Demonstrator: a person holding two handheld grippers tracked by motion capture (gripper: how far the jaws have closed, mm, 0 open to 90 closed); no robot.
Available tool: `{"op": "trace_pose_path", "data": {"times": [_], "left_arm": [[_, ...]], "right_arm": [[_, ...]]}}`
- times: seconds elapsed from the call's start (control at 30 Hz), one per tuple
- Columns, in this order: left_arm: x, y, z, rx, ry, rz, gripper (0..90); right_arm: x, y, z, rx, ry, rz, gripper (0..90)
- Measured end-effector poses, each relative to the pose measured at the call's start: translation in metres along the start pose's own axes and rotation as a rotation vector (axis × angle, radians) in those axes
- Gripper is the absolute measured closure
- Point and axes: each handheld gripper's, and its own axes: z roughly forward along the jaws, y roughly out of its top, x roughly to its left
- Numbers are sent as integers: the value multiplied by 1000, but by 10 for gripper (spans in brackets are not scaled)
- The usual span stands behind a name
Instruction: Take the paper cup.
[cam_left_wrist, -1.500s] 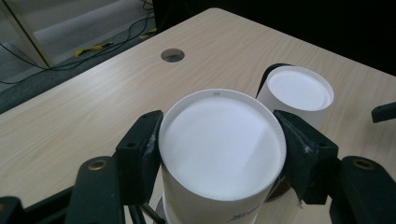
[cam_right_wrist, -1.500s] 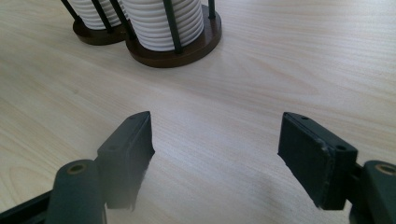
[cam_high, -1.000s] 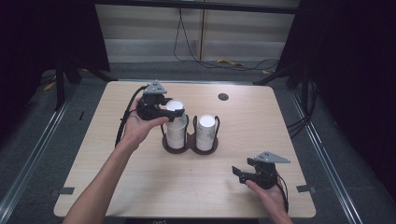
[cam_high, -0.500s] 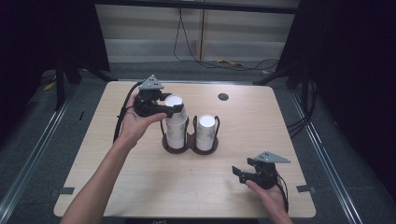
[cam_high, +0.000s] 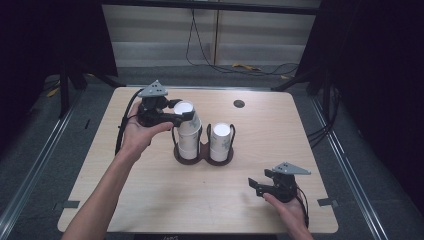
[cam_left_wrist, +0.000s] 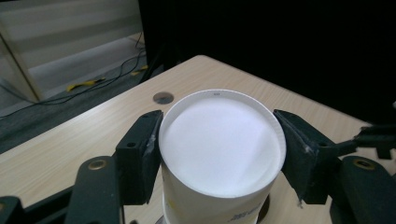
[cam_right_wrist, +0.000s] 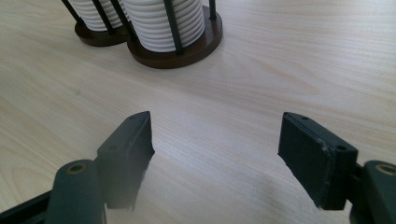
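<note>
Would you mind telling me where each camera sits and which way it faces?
High view: above the person's side, looking forward and down on the table; both forearms, left gripper and right gripper show.
Left gripper view: on the left gripper, looking along its jaws, which clamp the top cup.
Right gripper view: on the right gripper, low over the table, facing the holder; jaws apart.
Shared: all show the cup stacks.
</note>
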Motion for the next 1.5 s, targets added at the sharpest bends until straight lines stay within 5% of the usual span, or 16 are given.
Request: {"op": "trace_pose_path", "data": {"times": [0.07,0.37,0.63,0.87,1.07,1.27,1.5], "left_arm": [[-3,-1,-1,20,33,31,360],[-9,-2,-10,-8,-29,5,359],[-16,-12,-18,-28,-106,-36,361],[-9,-31,-19,-29,-110,-101,361],[-16,-41,-23,-35,-127,-83,363],[-25,-44,-25,-50,-195,-80,363],[-33,-57,-9,-26,-257,-53,362]], "right_arm": [[0,0,-1,-18,13,1,252],[2,2,-2,-43,31,-6,224],[4,2,-1,-39,50,-11,205],[6,2,-1,-36,85,-12,205],[9,4,-1,-40,136,-29,194],[14,5,-1,-42,158,-45,186],[22,9,-3,-79,219,-64,160]]}}
